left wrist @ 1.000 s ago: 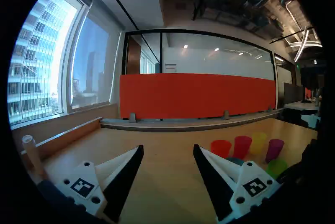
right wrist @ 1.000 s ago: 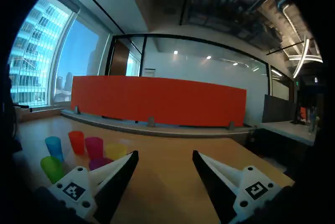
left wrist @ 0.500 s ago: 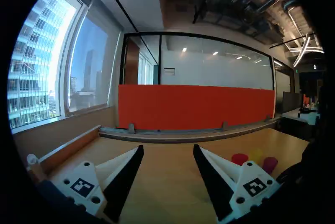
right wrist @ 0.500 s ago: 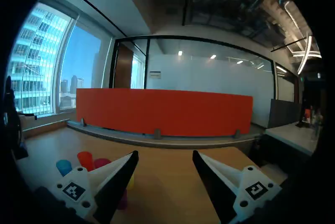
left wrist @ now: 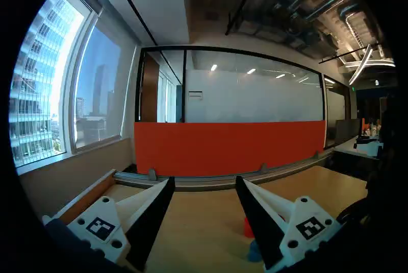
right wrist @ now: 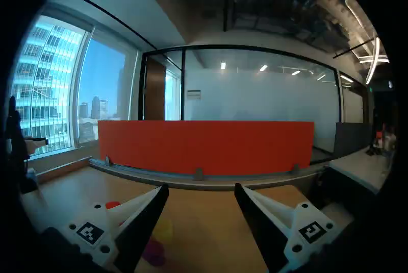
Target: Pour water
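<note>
Orange divider (left wrist: 229, 148) apparently stands along wooden table (left wrist: 204, 222).

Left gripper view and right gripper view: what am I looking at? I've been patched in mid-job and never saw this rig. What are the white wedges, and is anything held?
There is no robot arm. A person holds a two-finger gripper in each hand, and a fisheye camera on each looks forward along its fingers. The white wedges are those fingers. The left gripper and the right gripper are both open and hold nothing. Below them is a wooden table, backed by an orange partition. Cups peek out beside the fingers: a red cup and a blue cup in the left gripper view, a yellow cup and a purple cup in the right.
</note>
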The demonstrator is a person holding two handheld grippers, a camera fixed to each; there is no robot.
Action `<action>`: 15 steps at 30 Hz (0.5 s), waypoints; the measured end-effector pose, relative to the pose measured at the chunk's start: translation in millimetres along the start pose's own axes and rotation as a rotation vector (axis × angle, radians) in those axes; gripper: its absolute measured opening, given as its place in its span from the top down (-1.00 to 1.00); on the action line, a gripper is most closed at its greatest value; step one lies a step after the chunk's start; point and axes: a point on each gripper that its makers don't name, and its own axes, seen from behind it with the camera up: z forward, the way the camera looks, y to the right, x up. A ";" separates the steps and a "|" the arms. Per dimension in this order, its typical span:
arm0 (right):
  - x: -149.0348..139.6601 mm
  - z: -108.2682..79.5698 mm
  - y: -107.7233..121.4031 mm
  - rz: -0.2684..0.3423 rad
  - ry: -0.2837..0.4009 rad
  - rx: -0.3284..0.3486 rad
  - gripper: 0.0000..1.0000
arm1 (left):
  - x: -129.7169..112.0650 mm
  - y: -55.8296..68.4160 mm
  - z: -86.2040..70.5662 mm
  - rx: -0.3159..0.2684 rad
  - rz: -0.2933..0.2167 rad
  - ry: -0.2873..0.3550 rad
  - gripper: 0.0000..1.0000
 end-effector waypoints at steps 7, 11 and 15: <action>-1.1 3.6 -14.4 -0.005 -0.019 0.069 -1.00 | 1.7 16.0 2.6 -0.074 -0.014 -0.018 -0.75; -3.8 5.2 -22.0 -0.009 -0.027 0.117 -1.00 | -3.9 27.3 5.2 -0.129 -0.035 -0.040 -0.75; -5.3 3.2 -35.1 -0.013 -0.033 0.194 -1.00 | -4.6 40.4 5.8 -0.204 -0.059 -0.050 -0.74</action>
